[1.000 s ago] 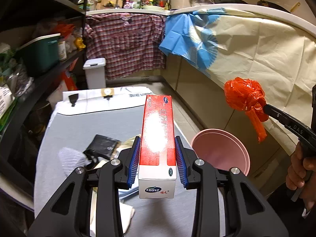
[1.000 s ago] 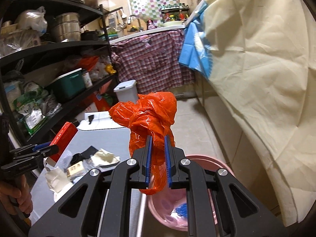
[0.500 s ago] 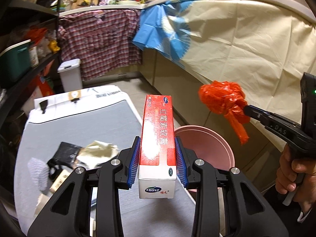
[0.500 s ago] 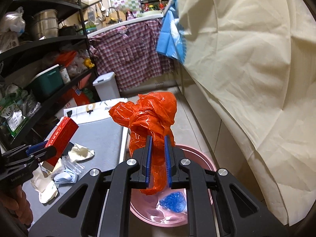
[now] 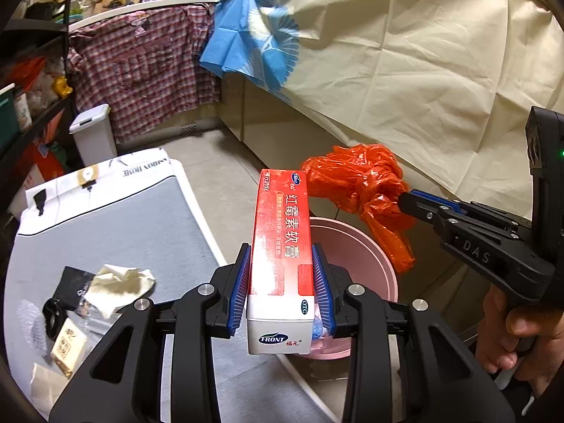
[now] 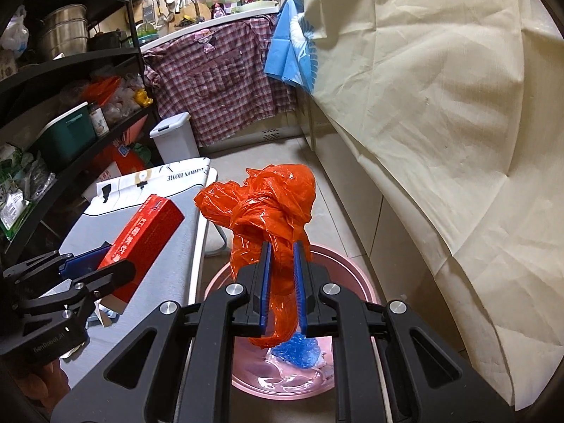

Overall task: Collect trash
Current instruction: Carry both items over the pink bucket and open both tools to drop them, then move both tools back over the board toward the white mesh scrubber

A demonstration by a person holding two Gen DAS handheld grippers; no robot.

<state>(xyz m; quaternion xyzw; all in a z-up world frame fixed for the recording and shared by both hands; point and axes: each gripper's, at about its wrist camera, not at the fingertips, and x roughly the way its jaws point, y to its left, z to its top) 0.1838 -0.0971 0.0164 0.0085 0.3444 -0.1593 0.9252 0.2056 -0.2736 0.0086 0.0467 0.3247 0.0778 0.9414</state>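
My left gripper (image 5: 281, 252) is shut on a red and white ointment box (image 5: 282, 225), held upright at the table's right edge beside the pink basin (image 5: 366, 264). From the right comes my right gripper (image 5: 405, 199), shut on a knotted orange plastic bag (image 5: 356, 187) that hangs above the basin. In the right wrist view the orange bag (image 6: 268, 201) sits pinched between the blue pads of my right gripper (image 6: 281, 250), directly over the pink basin (image 6: 352, 278). A blue wrapper (image 6: 296, 349) and clear plastic lie in the basin. The box (image 6: 141, 236) and left gripper (image 6: 95, 264) show at the left.
The grey table (image 5: 123, 225) carries crumpled paper (image 5: 116, 285), a black packet (image 5: 70, 285) and a small tan packet (image 5: 68, 345). A white bin (image 5: 93, 134) stands behind it. Cream cloth (image 5: 423, 70) drapes the counter on the right. Black shelves (image 6: 70, 105) line the left.
The left gripper has carried the box rightward to the basin's edge. The right gripper has sunk a little with the orange bag, which now hangs over the basin.
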